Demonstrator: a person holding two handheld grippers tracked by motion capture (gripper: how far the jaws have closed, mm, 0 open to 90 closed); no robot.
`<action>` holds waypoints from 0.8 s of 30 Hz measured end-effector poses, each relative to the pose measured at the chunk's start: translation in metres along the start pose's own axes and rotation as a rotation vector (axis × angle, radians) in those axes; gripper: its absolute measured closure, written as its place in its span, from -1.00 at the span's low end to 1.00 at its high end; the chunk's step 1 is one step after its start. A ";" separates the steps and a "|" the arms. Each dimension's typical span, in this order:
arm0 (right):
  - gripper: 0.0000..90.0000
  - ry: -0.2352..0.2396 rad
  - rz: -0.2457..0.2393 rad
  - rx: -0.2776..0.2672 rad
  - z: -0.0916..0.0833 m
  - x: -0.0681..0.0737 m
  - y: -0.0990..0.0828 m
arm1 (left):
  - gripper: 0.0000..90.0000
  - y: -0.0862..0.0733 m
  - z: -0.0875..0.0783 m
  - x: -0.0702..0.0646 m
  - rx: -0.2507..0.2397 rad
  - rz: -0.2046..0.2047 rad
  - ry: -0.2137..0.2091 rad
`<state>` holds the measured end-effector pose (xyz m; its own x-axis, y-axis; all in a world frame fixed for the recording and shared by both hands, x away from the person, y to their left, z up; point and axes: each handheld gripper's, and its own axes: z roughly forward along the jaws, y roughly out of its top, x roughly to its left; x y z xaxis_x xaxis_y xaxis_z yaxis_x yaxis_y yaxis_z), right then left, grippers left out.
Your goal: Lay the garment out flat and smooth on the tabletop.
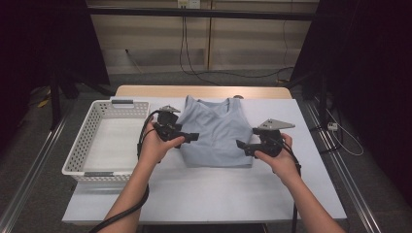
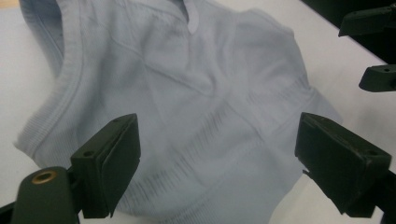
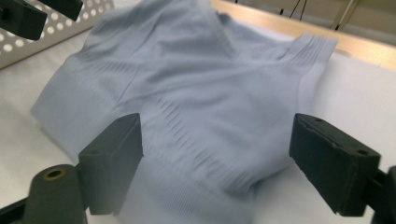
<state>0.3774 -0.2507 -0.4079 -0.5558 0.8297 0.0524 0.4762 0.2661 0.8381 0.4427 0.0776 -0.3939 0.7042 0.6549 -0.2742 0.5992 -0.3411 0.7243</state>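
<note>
While the high view looks down on the white-covered counter (image 1: 204, 194), a pale blue-grey ribbed knit sleeveless top (image 1: 216, 133) lies flat near its middle, neckline and shoulder straps toward the far edge, hem toward the person, so its long axis runs from near to far. Just beside its left flank hovers the left hand-held gripper (image 1: 193, 137), and at its lower right corner the right hand-held gripper (image 1: 241, 144), each pointing inward at the garment, with a white perforated plastic basket (image 1: 87, 136) standing to the left of the top. From the left gripper view, the jaws stand wide apart with nothing between the pads, and the top (image 2: 187, 107) spreads beyond them, slightly rumpled, its ribbed armhole edge nearest on the left; the fabric looks thin, soft and light, likely to sag and fold as soon as it is lifted, not slippery or fragile. From the right gripper view, those jaws are also spread wide and empty, hanging over the hem region of the top (image 3: 187, 93), with the straps rising toward the counter's wooden far edge. A pinch on the doubled, ribbed edges at hem corners or side seams seems the firmest hold.
</note>
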 end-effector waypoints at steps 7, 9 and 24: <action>-0.67 0.007 0.012 0.017 0.002 0.006 -0.028 | -0.71 -0.017 0.001 -0.002 0.004 0.021 -0.001; -0.70 0.002 0.019 0.017 0.003 0.006 -0.035 | -0.73 -0.022 0.002 -0.002 0.008 0.024 0.002; -0.84 0.008 0.000 0.040 -0.002 0.006 -0.055 | -0.74 -0.028 0.003 -0.004 0.023 0.047 0.009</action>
<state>0.3471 -0.2615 -0.4523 -0.5614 0.8256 0.0570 0.5029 0.2856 0.8158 0.4244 0.0828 -0.4146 0.7285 0.6436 -0.2346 0.5741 -0.3868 0.7217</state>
